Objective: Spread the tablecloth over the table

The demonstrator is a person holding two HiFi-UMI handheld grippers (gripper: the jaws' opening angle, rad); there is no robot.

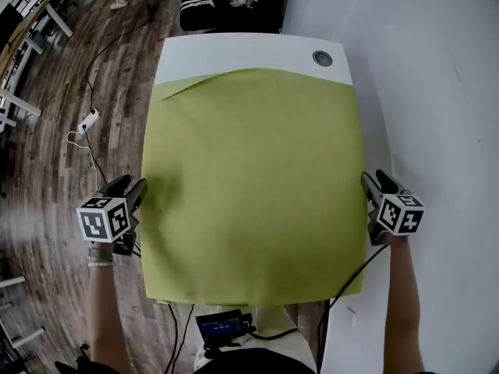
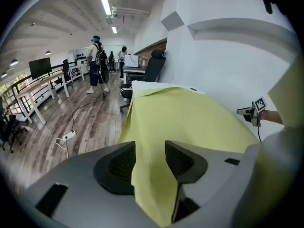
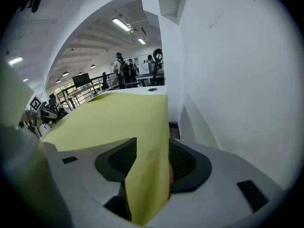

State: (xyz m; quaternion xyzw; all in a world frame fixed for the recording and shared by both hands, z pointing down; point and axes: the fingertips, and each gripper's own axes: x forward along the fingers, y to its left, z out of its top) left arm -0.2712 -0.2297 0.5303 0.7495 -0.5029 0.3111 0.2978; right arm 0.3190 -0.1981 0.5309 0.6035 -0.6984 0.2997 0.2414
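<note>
Most of the white counter (image 1: 234, 51) covered by the yellow-green tablecloth (image 1: 249, 185), lying flat, with its side edges hanging over both long sides and its near edge drooping over the front by the person. Far strip of counter left bare, with a round cable grommet (image 1: 322, 58) near its right corner. Far left corner of the cloth slightly turned over.

At the left claw (image 2: 149, 148), jaws wide apart, with the hanging cloth edge running loosely through the gap, not pinched. At the right claw (image 3: 152, 146), jaws equally wide, with a fold of the cloth edge standing between them, pads not pressing it.

Off to the left, a white power strip (image 1: 88, 121) with its cable on the wooden floor (image 1: 47, 178). White wall (image 1: 444, 92) just beside the counter's right side.
</note>
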